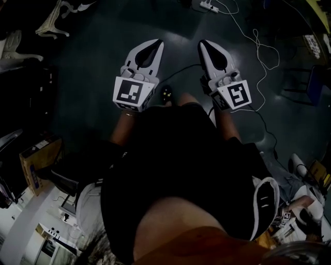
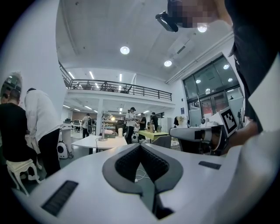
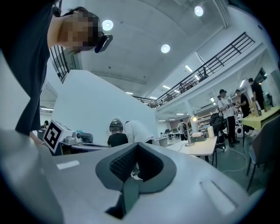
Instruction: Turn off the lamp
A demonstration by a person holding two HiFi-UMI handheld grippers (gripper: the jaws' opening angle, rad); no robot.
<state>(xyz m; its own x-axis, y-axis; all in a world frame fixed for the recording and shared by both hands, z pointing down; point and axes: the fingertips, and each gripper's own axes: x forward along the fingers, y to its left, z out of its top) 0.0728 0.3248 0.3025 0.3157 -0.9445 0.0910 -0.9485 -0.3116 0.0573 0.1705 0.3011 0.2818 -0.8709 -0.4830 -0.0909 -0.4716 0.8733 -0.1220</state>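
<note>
The lamp (image 2: 104, 129) is a slim desk lamp with its head lit, standing far off on a white table (image 2: 94, 142). It also shows in the right gripper view as the lamp (image 3: 191, 131) on the table (image 3: 199, 148). My left gripper (image 1: 154, 45) and right gripper (image 1: 207, 45) are held side by side, pointing level over the dark floor. Both are shut with nothing between the jaws. From its own camera the left gripper (image 2: 140, 147) points roughly toward the lamp table. The right gripper (image 3: 136, 145) points left of the lamp.
White cables (image 1: 260, 47) and a power strip (image 1: 208, 6) lie on the floor ahead. Several people (image 2: 130, 124) stand beyond the lamp table. Two more people (image 2: 26, 131) are at a desk on the left. A cardboard box (image 1: 36, 166) sits at my left.
</note>
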